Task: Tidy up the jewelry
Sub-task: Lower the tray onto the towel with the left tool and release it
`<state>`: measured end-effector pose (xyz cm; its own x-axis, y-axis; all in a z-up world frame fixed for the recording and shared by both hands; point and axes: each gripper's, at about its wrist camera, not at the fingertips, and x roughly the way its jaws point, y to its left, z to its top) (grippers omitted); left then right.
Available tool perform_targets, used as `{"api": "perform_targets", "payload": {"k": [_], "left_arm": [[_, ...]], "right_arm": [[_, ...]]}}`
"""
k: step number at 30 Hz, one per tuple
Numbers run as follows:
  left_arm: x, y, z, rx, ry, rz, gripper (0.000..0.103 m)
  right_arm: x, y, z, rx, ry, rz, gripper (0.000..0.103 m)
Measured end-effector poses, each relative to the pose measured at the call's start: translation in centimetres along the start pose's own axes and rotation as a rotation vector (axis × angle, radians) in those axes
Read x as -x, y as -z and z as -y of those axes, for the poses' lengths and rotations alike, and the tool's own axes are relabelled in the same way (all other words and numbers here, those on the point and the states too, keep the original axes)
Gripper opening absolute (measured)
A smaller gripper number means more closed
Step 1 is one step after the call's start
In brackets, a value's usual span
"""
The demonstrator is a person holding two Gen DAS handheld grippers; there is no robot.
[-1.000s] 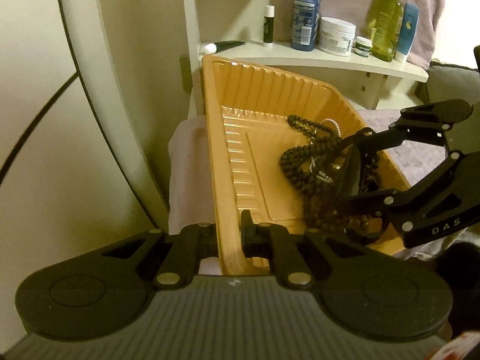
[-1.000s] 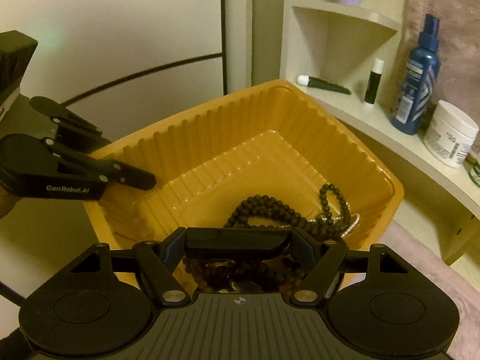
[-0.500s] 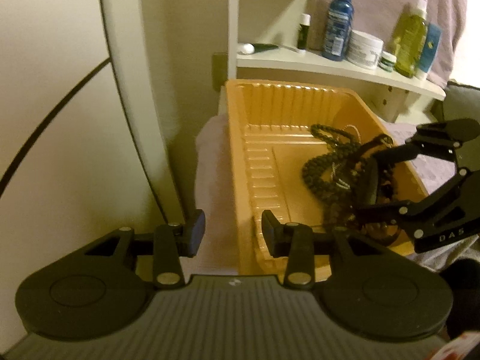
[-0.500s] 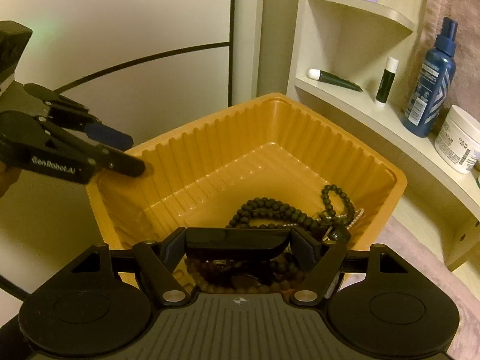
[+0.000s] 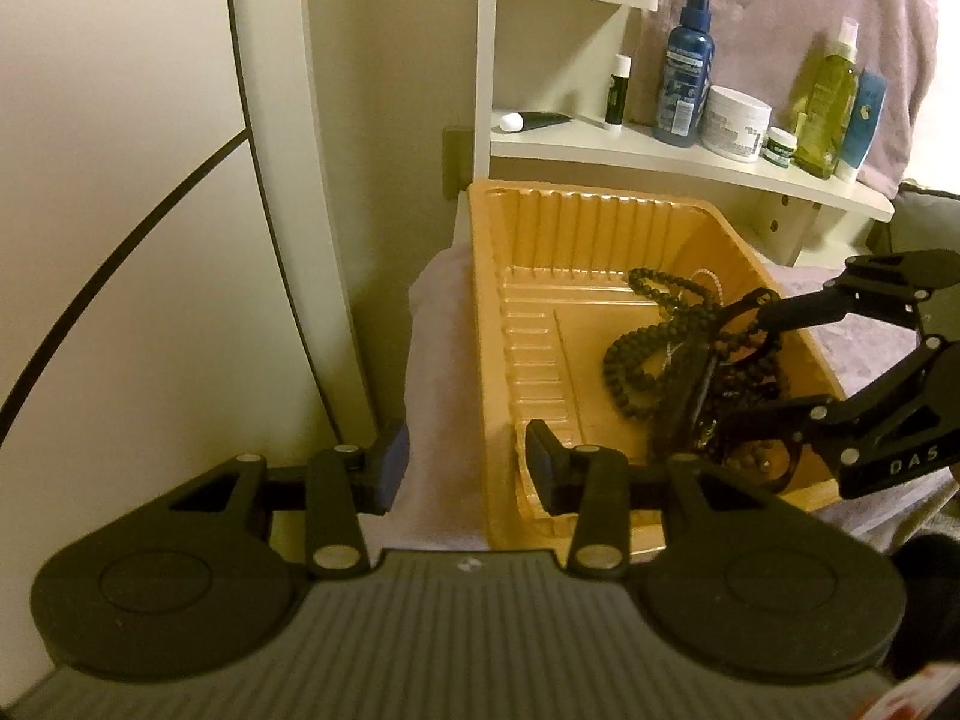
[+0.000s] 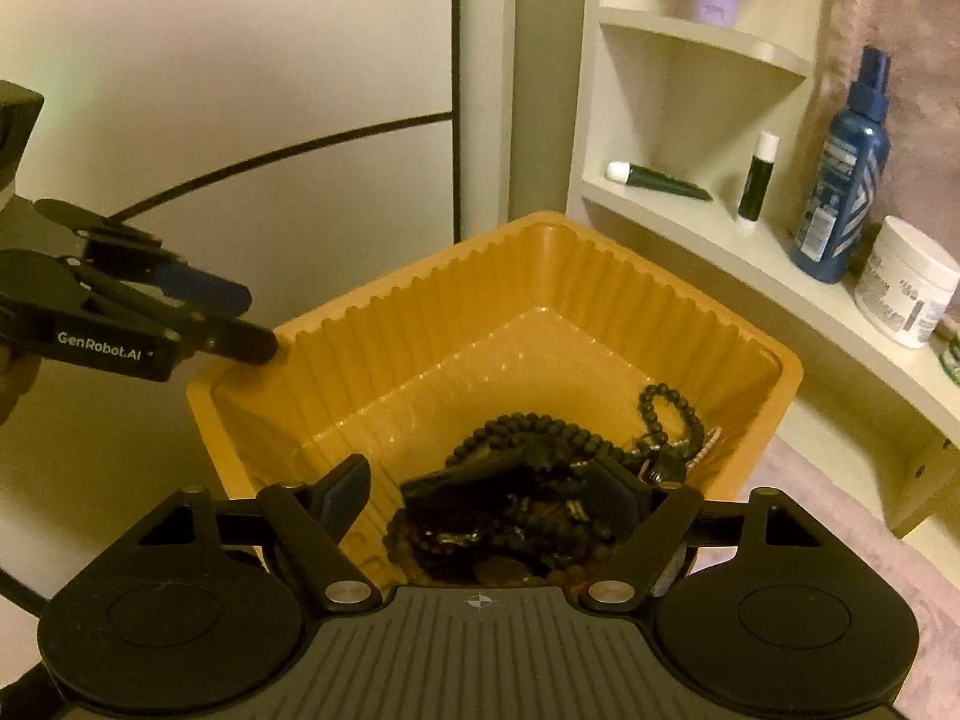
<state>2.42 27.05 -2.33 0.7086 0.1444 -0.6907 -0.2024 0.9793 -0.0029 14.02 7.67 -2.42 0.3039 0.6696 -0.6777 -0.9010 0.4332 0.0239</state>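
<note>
Orange plastic tray point(image 5: 600, 228) holds tangled black bead necklaces point(image 5: 654, 336); left gripper point(image 5: 467, 468) and right gripper point(image 6: 492, 489) both gape empty.

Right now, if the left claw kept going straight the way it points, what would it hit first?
Most likely the near left wall of the orange tray, which sits between the open fingers of the left claw. The bead pile lies off to the right, out of that line. Depth is hard to judge through the fisheye.

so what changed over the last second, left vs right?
Left gripper let go of the tray rim: its jaws, shut on it a second ago, have just been opening and now straddle it, pulled back slightly. Right gripper opened a little over the bead pile. Tray and shelf bottles unchanged.
</note>
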Motion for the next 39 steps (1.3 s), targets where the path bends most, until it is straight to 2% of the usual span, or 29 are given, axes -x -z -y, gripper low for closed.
{"api": "perform_targets", "payload": {"k": [6, 11, 13, 15, 17, 20, 24, 30, 35, 39], "left_arm": [[1.1, -0.3, 0.5, -0.009, -0.011, 0.019, 0.04], [2.3, -0.5, 1.8, -0.009, -0.006, 0.041, 0.045], [2.7, -0.5, 2.4, -0.005, 0.003, 0.051, 0.051], [3.2, -0.3, 3.2, 0.0, 0.017, 0.063, 0.063], [3.6, -0.3, 3.9, 0.003, 0.025, 0.071, 0.068], [4.4, -0.1, 5.2, 0.017, 0.033, 0.089, 0.085], [5.3, 0.1, 6.9, 0.014, 0.039, 0.093, 0.095], [6.4, 0.8, 9.4, 0.035, 0.052, 0.067, 0.103], [7.1, 1.6, 11.3, 0.057, 0.064, 0.031, 0.103], [7.8, 2.4, 12.7, 0.083, 0.077, 0.001, 0.103]], "right_arm": [[2.1, 0.2, 0.4, -0.052, 0.04, 0.037, 0.079], [4.9, 1.5, 1.4, -0.195, 0.098, 0.061, 0.079], [6.1, 2.2, 1.9, -0.266, 0.139, 0.061, 0.079], [7.3, 3.1, 2.4, -0.344, 0.163, 0.062, 0.079], [8.7, 4.1, 2.9, -0.422, 0.189, 0.061, 0.08], [10.5, 5.4, 3.3, -0.52, 0.223, 0.047, 0.08], [13.1, 6.9, 3.6, -0.621, 0.275, 0.03, 0.08], [16.3, 8.6, 2.9, -0.655, 0.338, 0.007, 0.08], [18.1, 9.8, 1.6, -0.635, 0.359, -0.024, 0.08], [18.9, 10.8, 1.1, -0.645, 0.344, -0.036, 0.08]]}}
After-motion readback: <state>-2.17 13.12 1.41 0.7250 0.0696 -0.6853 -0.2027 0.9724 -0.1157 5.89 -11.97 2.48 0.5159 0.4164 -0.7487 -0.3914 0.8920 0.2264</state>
